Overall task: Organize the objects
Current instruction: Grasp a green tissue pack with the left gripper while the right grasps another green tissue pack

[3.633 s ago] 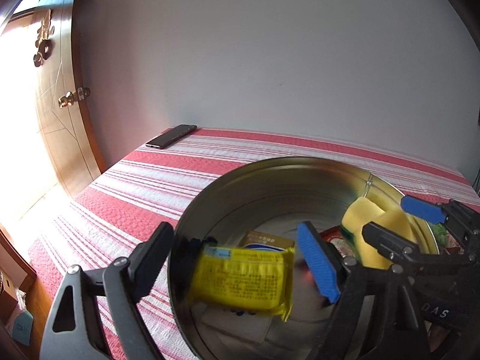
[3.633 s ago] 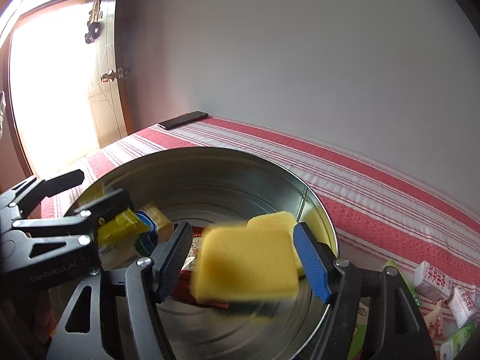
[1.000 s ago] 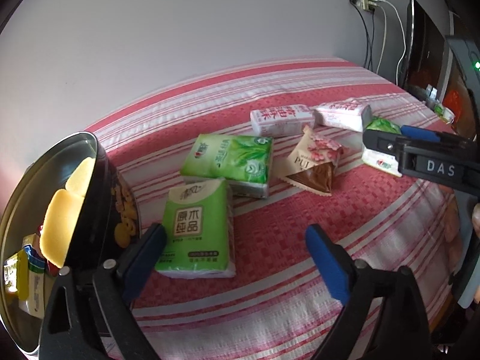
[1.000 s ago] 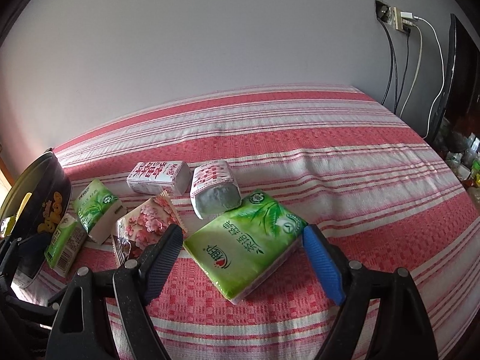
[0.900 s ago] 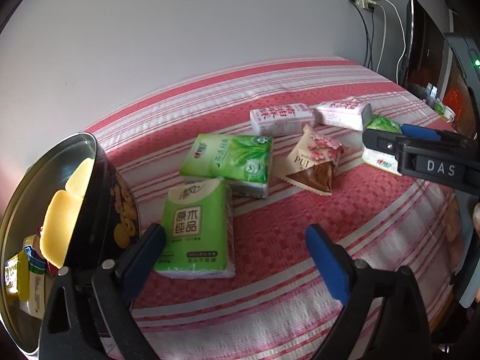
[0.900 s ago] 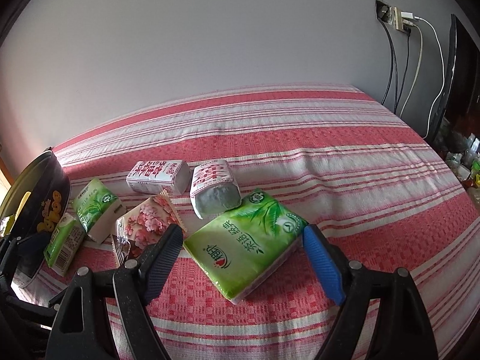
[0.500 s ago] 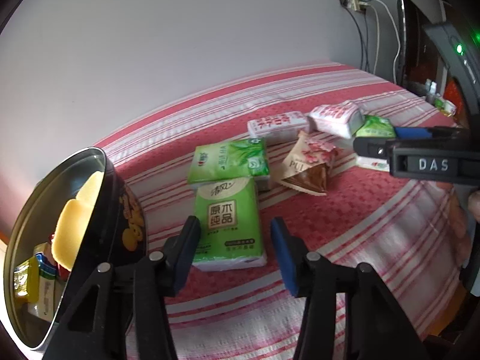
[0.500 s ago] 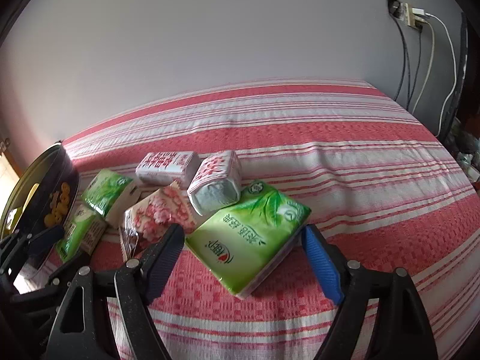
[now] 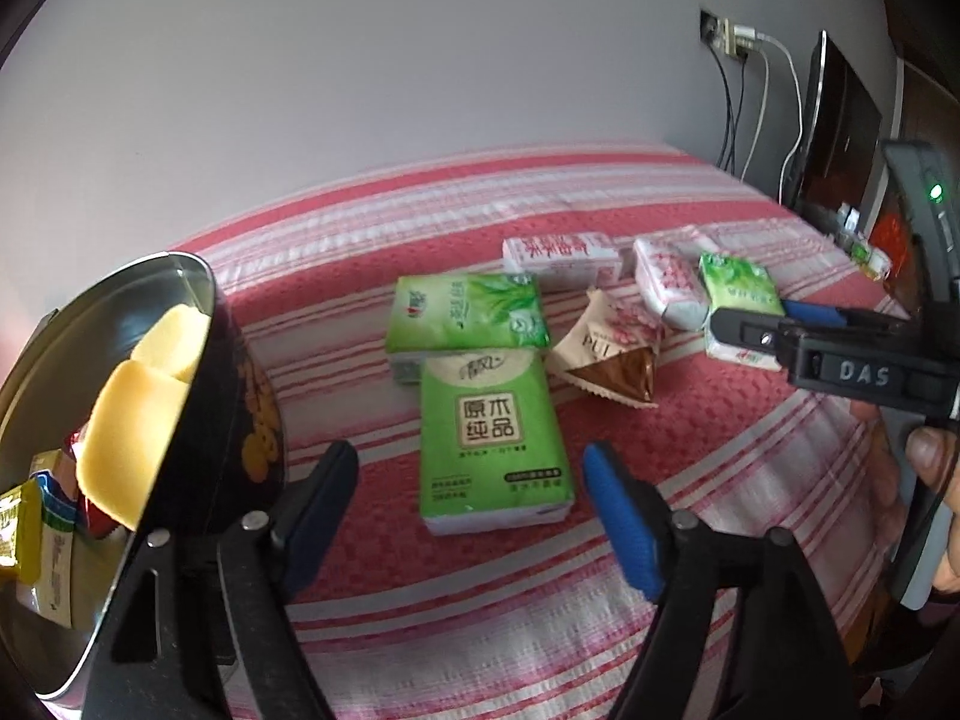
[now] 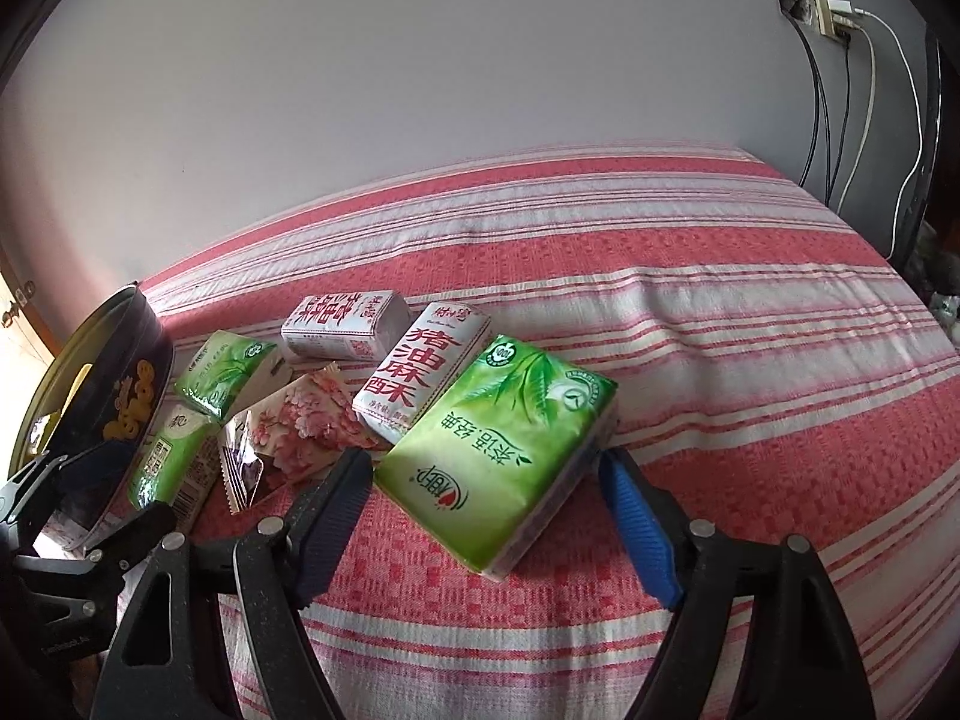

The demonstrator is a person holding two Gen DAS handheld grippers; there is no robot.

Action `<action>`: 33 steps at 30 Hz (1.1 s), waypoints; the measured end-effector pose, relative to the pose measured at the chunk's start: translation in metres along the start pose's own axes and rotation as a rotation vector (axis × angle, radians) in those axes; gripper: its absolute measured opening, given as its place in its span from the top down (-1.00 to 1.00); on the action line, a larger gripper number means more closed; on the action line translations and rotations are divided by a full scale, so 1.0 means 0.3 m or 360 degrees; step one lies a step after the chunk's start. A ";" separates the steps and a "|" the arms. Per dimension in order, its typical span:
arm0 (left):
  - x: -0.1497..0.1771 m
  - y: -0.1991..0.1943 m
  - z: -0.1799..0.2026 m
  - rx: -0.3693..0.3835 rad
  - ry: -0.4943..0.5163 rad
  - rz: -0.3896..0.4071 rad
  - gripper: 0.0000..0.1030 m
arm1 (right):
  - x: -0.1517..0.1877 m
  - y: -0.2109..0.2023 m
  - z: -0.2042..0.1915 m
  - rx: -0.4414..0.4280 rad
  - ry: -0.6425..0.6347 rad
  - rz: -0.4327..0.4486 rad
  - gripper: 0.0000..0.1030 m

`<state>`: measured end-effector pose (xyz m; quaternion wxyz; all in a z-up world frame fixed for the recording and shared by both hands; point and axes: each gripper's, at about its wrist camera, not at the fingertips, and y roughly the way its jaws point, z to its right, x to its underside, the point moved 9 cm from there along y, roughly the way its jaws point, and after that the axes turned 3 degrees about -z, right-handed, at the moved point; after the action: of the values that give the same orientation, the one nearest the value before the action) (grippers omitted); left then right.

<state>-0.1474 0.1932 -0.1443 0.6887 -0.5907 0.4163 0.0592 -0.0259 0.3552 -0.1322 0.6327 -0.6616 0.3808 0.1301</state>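
My left gripper (image 9: 474, 510) is open, its jaws on either side of the near end of a green tissue pack (image 9: 492, 438) lying flat on the striped cloth. My right gripper (image 10: 489, 516) is open around a larger green tissue pack (image 10: 498, 450), not gripping it. A round metal tin (image 9: 198, 420) at the left holds yellow sponges (image 9: 129, 438) and snack packets. It also shows in the right wrist view (image 10: 129, 360).
Another green tissue pack (image 9: 465, 312), a brown floral snack bag (image 9: 612, 354) and two red-and-white snack boxes (image 9: 558, 252) lie between the grippers. Cables and a wall socket (image 10: 834, 12) are at the right. The bed edge runs along the front.
Both grippers have moved closer to their green tissue packs. The left jaws narrowed half a second ago and are now a little wider again. The sponges and packet lie in the tin.
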 end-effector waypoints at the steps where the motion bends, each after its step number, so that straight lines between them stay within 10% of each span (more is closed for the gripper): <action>1: 0.003 0.005 0.001 -0.0018 0.0010 -0.0014 -0.51 | 0.000 -0.001 0.000 -0.0004 0.0000 0.0000 -0.54; 6: 0.023 0.027 0.029 -0.0051 0.0088 -0.0059 0.02 | -0.002 -0.009 -0.001 -0.0026 0.0001 0.0020 -0.37; 27: 0.002 -0.045 0.012 -0.0160 0.0100 0.0119 0.03 | 0.005 -0.021 -0.019 0.0073 -0.0066 0.0037 -0.25; 33: 0.004 -0.047 0.014 -0.0147 0.0100 0.0123 0.03 | -0.017 0.004 -0.024 0.0196 -0.0099 0.0018 -0.52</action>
<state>-0.1364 0.1921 -0.1344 0.6444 -0.6069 0.4572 0.0864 -0.0324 0.3504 -0.1285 0.6830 -0.6150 0.3719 0.1305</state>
